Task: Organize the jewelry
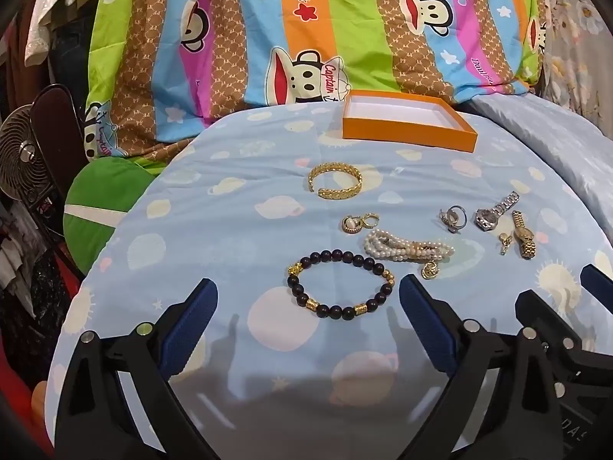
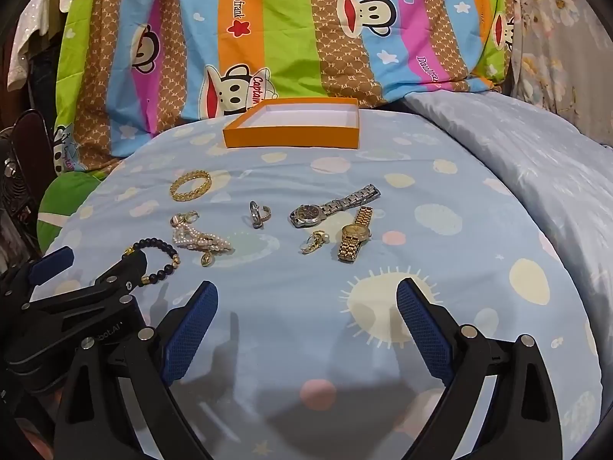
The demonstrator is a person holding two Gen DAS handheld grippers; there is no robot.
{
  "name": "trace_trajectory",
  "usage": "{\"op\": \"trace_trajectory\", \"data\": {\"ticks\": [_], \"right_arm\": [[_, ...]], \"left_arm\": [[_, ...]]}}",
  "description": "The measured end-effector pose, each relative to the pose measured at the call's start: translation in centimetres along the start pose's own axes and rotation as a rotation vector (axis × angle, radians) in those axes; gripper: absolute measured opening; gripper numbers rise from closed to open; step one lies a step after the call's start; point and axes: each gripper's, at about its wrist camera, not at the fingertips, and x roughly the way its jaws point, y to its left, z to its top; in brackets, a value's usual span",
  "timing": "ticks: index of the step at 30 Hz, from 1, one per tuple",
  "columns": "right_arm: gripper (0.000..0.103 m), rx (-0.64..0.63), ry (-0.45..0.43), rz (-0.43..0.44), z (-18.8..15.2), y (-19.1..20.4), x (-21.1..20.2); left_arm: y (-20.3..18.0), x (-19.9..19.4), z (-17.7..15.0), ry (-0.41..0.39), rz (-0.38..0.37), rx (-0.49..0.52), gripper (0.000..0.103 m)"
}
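An open orange box (image 1: 408,136) (image 2: 291,140) with a white inside stands at the far side of the blue cloth. Jewelry lies spread before it: a gold cuff bangle (image 1: 335,181) (image 2: 190,185), a dark bead bracelet (image 1: 341,287) (image 2: 161,255), a pearl bracelet (image 1: 406,250) (image 2: 201,243), gold earrings (image 1: 358,224), silver rings (image 1: 452,218) (image 2: 257,214), a silver watch (image 1: 494,212) (image 2: 333,207) and a gold watch (image 1: 524,235) (image 2: 354,235). My left gripper (image 1: 308,303) is open just before the bead bracelet. My right gripper (image 2: 306,304) is open and empty, short of the watches.
A striped cartoon-monkey blanket (image 1: 306,38) rises behind the box. A pale blue quilt (image 2: 517,145) lies to the right. A fan (image 1: 23,153) and a green cushion (image 1: 99,199) sit off the left edge. The left gripper's body (image 2: 76,299) shows at the right wrist view's lower left.
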Motion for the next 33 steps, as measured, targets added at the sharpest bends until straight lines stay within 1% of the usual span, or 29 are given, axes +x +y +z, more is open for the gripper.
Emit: {"op": "trace_trajectory", "data": {"ticks": [2,3,4,5,10,12,15,21,33], "right_arm": [[0.093,0.003,0.005,0.002,0.0,0.0,-0.1],[0.093,0.004,0.007,0.003,-0.1,0.0,-0.3],[0.093,-0.008,-0.034,-0.013,-0.3,0.6,-0.7],[0.093,-0.006,-0.028,-0.004,-0.4,-0.1,-0.8],[0.093,-0.004,-0.017,0.000,0.1,-0.4,-0.4],[0.093,-0.007,-0.031,-0.002,-0.6,-0.1,-0.8],[0.093,-0.009,-0.031,-0.003,-0.7,-0.1,-0.9],[0.093,-0.013,-0.032,-0.004,-1.0,0.0,-1.2],[0.093,0.003,-0.014,0.007,-0.8,-0.1,-0.7]], "left_arm": [[0.2,0.2,0.1,0.005,-0.002,-0.002,0.093],[0.1,-0.1,0.0,-0.037,0.005,0.005,0.093],[0.0,-0.1,0.0,-0.034,0.012,0.012,0.093],[0.0,-0.1,0.0,-0.035,0.012,0.012,0.093],[0.2,-0.7,0.2,-0.027,0.011,0.009,0.093],[0.3,-0.7,0.2,-0.023,0.009,0.006,0.093],[0.1,-0.9,-0.5,-0.026,0.008,0.003,0.093],[0.3,-0.8,-0.7,-0.021,-0.005,-0.003,0.093],[0.2,-0.8,-1.2,-0.015,-0.033,0.002,0.093]]}}
